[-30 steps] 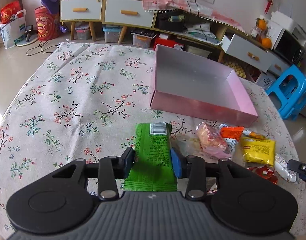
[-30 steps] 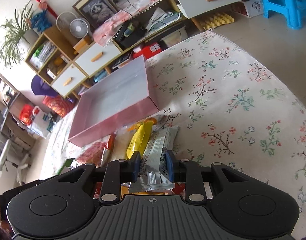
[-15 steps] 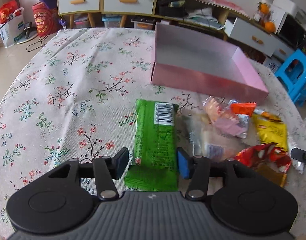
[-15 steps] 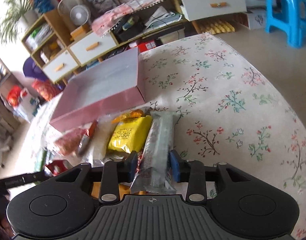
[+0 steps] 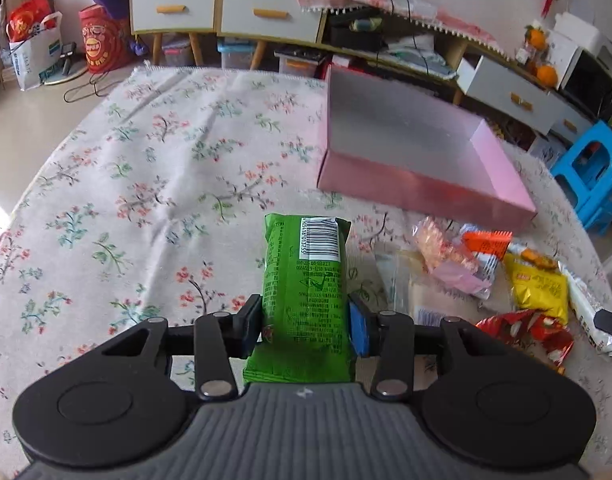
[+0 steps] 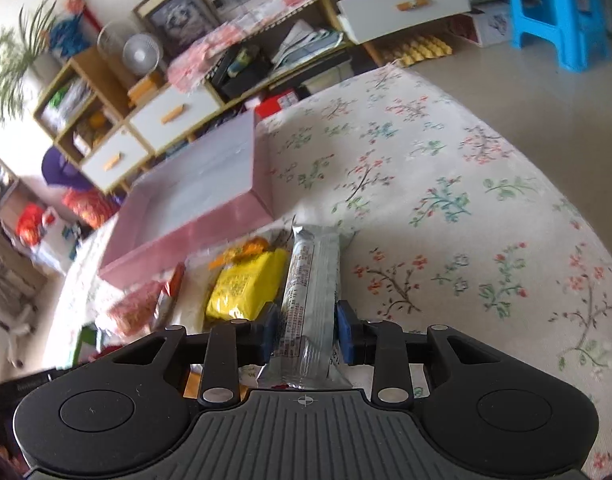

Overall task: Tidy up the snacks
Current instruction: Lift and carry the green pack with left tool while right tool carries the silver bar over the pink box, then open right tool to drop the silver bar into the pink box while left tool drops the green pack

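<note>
The left claw [image 5: 305,326] is closing on the green pack [image 5: 304,300], the right claw [image 6: 306,334] on the silver bar [image 6: 312,300], both over the bench [image 5: 146,200]. Light, crinkly, slippery wrappers: pinching mid-body is holding best.

Both grippers, left gripper [image 5: 306,326] and right gripper [image 6: 306,336]: grey ribbed housing with small centre mark, two black rounded side lobes with circular recesses, black linkage bars on silver pivot screws, black fingers with blue pads [image 5: 357,327]
</note>
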`<state>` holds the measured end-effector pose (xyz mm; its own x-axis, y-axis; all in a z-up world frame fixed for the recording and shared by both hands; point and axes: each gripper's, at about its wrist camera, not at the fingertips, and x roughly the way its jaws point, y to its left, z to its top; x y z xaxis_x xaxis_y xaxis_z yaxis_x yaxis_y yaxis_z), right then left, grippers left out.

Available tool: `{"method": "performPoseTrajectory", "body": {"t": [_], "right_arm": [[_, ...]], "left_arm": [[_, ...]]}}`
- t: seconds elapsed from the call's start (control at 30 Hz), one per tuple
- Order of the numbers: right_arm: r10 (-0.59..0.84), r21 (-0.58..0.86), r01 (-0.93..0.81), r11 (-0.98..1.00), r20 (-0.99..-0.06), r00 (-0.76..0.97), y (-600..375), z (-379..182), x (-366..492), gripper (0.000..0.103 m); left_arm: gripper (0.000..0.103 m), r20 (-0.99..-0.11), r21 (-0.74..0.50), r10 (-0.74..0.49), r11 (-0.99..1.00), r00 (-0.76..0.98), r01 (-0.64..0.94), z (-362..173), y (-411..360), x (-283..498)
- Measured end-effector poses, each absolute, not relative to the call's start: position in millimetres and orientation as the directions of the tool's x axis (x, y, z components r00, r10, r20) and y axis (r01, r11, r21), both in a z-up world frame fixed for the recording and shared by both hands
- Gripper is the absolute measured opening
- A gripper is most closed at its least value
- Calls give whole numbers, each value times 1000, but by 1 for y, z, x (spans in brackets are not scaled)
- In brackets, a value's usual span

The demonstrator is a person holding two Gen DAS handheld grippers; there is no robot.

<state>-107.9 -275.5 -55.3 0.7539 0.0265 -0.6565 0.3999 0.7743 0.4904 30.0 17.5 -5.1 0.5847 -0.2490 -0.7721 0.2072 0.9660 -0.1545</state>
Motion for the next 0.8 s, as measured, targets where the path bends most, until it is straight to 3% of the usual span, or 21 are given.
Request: {"method": "performPoseTrajectory", "body": {"t": [0.27,0.53,0.8], "right_arm": [[11,502,357,788,-591,807,-274,-25,-101,30],[77,475,248,844,-566,821,-255,-1,-15,30],[39,361,261,895,-646,762,-240,-11,75,30]], "left_arm": [[41,-711,-190,-302,952,635,240,30,7,39],[41,-651,-171,-339,937,680,304,55,-36,95],[41,-694,-88,-270,952,668,293,21,-66,141]]}}
